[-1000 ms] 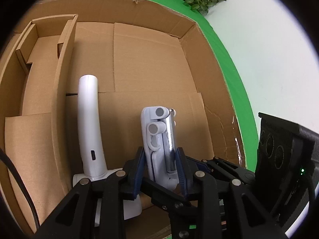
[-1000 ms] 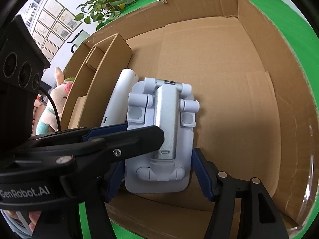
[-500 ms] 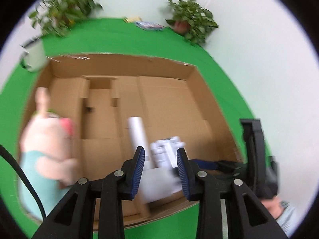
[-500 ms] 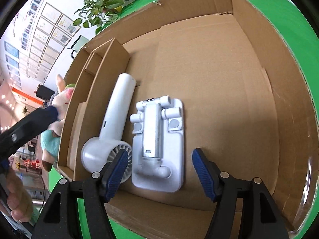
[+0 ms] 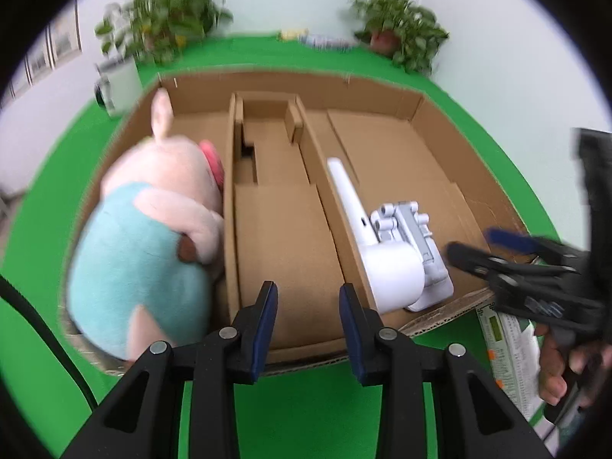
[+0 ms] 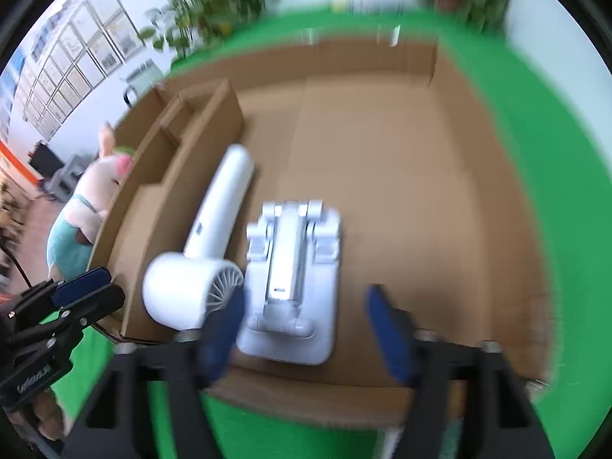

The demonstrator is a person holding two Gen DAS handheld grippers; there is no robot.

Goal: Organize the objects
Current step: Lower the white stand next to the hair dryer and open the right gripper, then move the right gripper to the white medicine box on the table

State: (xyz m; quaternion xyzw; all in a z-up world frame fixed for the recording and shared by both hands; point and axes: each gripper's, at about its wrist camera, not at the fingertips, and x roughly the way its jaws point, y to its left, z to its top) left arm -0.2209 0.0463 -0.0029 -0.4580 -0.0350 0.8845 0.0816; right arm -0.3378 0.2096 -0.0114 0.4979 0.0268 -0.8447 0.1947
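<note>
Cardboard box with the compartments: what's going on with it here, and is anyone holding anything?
A person with a gripper in each hand is sorting things into the cardboard box. Both the left gripper and right gripper are open and empty, at the box's near edge. The white hair dryer and the grey folding stand lie side by side in the right compartment. The plush pig sits in the left compartment; the middle one holds nothing visible.

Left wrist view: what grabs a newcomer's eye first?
The plush pig, pink with a teal body, fills the left compartment of the cardboard box. In the right compartment lie a white hair dryer and, beside it, a folded white stand. The middle compartment holds nothing visible.
</note>
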